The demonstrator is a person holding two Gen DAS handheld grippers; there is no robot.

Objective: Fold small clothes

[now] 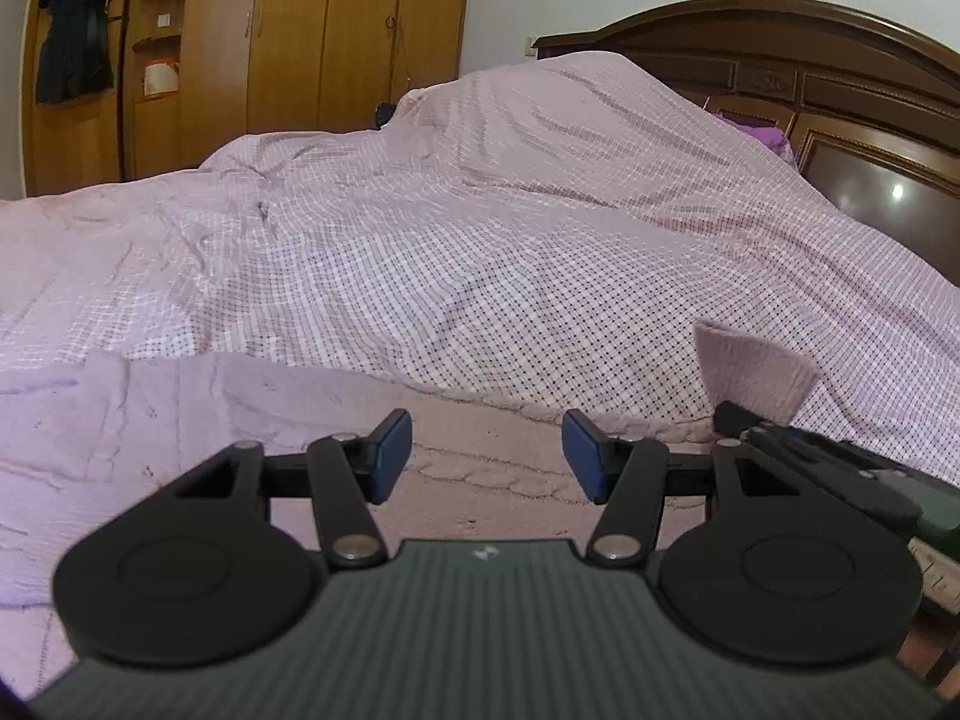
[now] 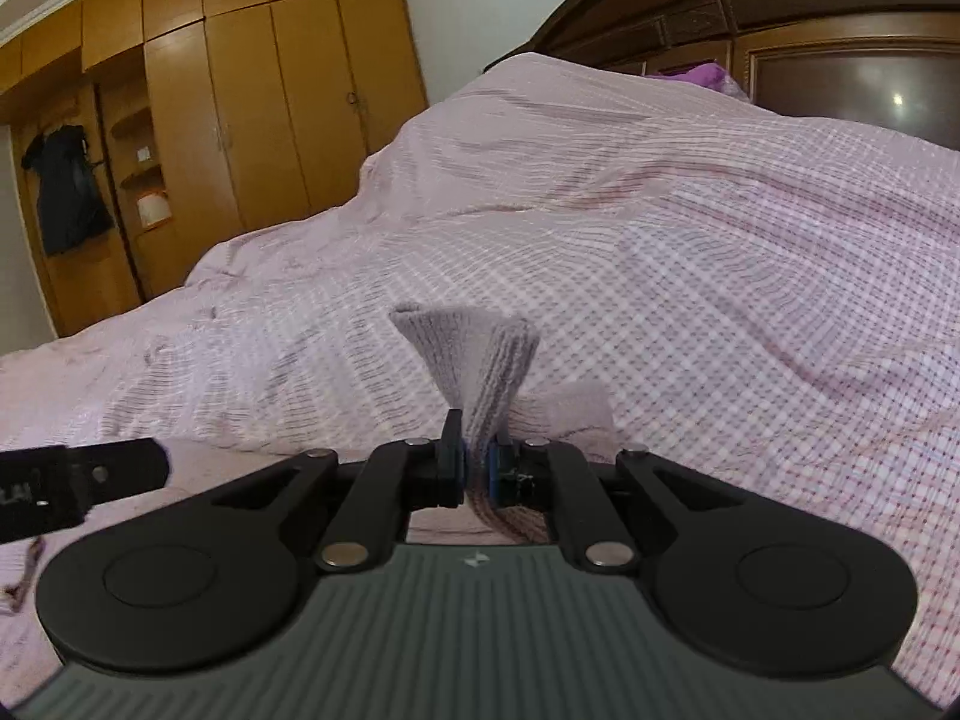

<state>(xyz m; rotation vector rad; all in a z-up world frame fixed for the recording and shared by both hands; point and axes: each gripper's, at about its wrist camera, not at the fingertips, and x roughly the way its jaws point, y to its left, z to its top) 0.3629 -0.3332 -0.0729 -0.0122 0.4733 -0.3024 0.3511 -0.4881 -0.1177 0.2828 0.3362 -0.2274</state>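
Right tool (image 2: 477, 468): I see its blue pads clamped tight on a bunched edge of the pale lilac knitted garment (image 2: 474, 354), which fans out above the pads towards 12 o'clock.
Left tool (image 1: 487, 459): its jaws stand about half apart with nothing between them.
Garment body: lilac cable-knit cloth lies under my left tool, spreading to 9 o'clock.
Bed: pink checked bedspread (image 1: 480, 228) beyond; dark carved wooden headboard (image 1: 810, 60) at 1 o'clock.
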